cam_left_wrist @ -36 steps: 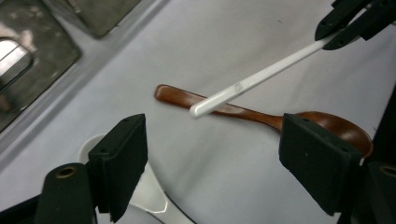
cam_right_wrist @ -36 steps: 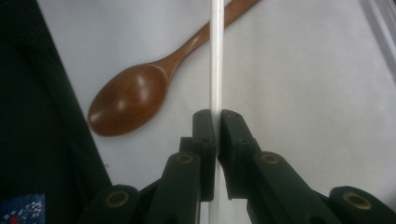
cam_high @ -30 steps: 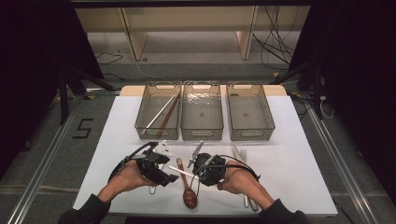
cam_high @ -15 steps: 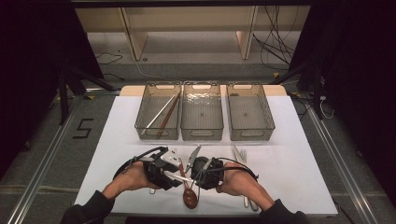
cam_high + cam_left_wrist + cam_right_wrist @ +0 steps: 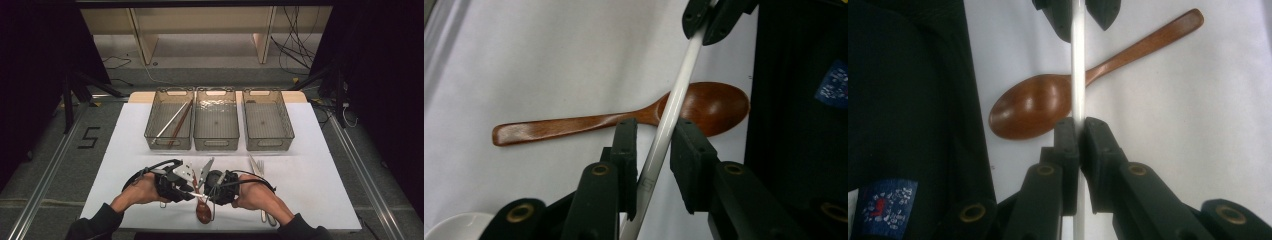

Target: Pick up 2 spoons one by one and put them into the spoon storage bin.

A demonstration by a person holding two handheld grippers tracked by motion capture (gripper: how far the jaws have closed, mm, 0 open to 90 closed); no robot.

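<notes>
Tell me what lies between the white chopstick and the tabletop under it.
The brown wooden spoon lies on the white table beneath the white chopstick, as the right gripper view shows.

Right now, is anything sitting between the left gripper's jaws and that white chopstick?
No. The white chopstick already runs through the left gripper, whose jaws stand slightly apart around it. The wooden spoon lies underneath on the table.

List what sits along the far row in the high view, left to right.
Bin with chopsticks → empty middle bin → empty right bin.
</notes>
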